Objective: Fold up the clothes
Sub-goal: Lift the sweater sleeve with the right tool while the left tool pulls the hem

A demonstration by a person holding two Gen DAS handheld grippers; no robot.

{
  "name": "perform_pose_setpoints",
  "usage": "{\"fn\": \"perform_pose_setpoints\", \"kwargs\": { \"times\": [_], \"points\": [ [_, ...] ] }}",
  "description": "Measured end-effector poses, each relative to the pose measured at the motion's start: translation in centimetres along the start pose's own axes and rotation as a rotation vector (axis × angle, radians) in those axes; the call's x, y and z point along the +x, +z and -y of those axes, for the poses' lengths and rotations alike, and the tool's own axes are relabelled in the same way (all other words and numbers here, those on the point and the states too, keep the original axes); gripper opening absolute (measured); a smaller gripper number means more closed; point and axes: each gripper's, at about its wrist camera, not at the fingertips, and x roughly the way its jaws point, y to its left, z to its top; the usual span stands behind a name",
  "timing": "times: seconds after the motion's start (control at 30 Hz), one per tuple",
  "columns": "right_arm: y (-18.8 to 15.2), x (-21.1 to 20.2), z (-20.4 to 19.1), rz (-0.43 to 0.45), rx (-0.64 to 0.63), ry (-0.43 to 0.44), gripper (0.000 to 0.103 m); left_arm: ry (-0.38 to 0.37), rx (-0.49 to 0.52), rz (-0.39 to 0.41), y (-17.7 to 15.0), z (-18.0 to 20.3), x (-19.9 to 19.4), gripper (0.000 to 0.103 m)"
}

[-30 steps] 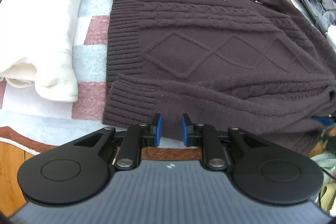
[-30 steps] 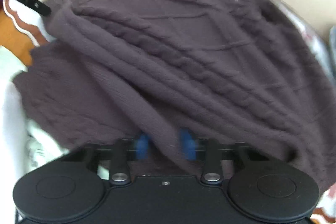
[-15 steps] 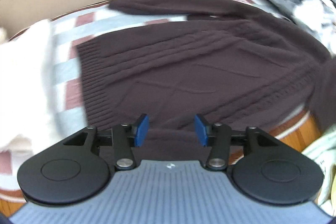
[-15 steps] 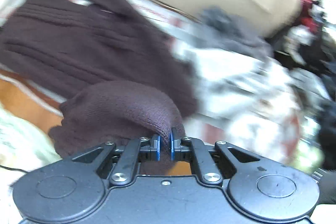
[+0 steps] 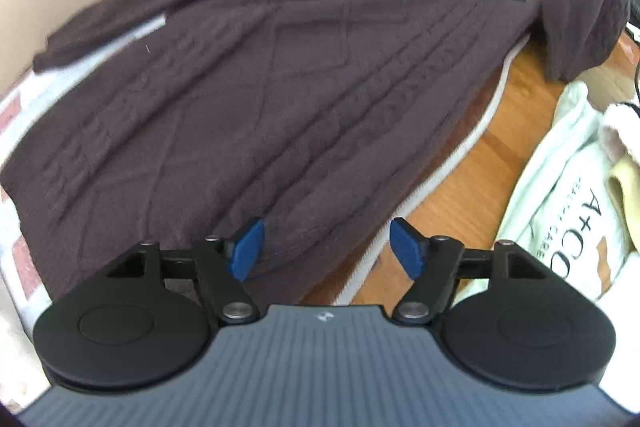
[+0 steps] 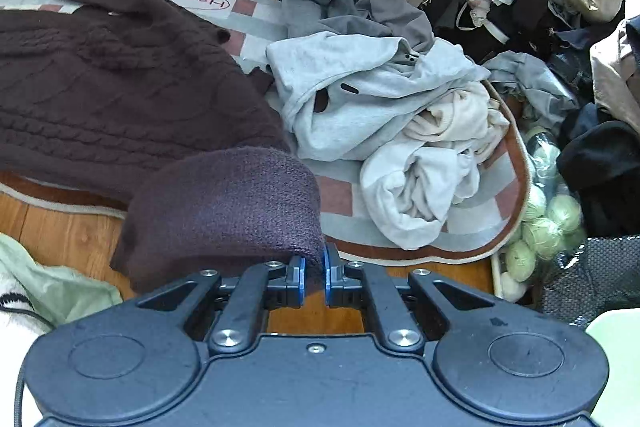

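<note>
The sweater [image 5: 256, 99] lies spread flat on a checked mat [image 6: 480, 211] on the wood floor [image 5: 472, 163], its near edge running along the mat's border; one sleeve [image 6: 224, 203] is lifted off to the side, draping in a thick soft arch. It is a chunky cable knit, so I judge it heavy for a garment, limp, stretchy, not slippery; it should sag and drag if lifted by one point, so the ribbed cuff and hem are the surest places to take hold.

The right claw [image 6: 314, 277] is clamped on the sleeve's end, held low over the floor just off the mat, pointing toward a heap of pale clothes [image 6: 384, 115] beside the sweater. The left claw [image 5: 324, 249] hangs over the sweater's near edge with its blue pads [image 5: 248, 249] spread wide and nothing between them; this view is blurred, so whether one pad brushes the knit I cannot tell.
</note>
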Motion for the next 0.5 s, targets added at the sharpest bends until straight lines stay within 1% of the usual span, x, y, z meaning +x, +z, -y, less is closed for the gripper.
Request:
{"fn": "perform_pose_setpoints", "kwargs": {
  "times": [0.07,0.13,0.2,0.23,0.3,0.33,0.4,0.47,0.5],
  "points": [
    [0.1,0.0,0.1,0.013,0.010,-0.001,0.008,-0.008,-0.033,-0.022,-0.4,-0.7,0.2,0.069],
    [0.3,0.0,0.4,0.026,0.017,0.003,0.008,0.006,-0.059,-0.027,-0.7,-1.3,0.2,0.071],
    [0.5,-0.1,0.5,0.035,0.019,0.007,0.008,0.021,-0.085,-0.032,-1.0,-1.9,0.2,0.079],
    [0.6,-0.1,0.5,0.038,0.018,0.009,0.008,0.023,-0.096,-0.032,-1.2,-2.2,0.2,0.080],
    [0.7,0.0,0.6,0.042,0.021,0.012,0.008,0.000,-0.100,-0.024,-1.5,-2.2,0.2,0.087],
    [0.7,0.1,0.7,0.044,0.026,0.014,0.008,-0.002,-0.097,-0.028,-1.6,-2.1,0.3,0.087],
    [0.7,0.4,1.0,0.049,0.044,0.025,0.008,0.027,-0.068,-0.064,-1.8,-1.7,0.9,0.087],
    [0.6,0.7,1.3,0.057,0.072,0.040,0.008,0.117,-0.046,-0.128,-1.7,-1.2,2.2,0.087],
    [0.6,0.8,1.4,0.068,0.084,0.049,0.008,0.159,-0.052,-0.144,-1.7,-1.3,2.7,0.097]
  ]
}}
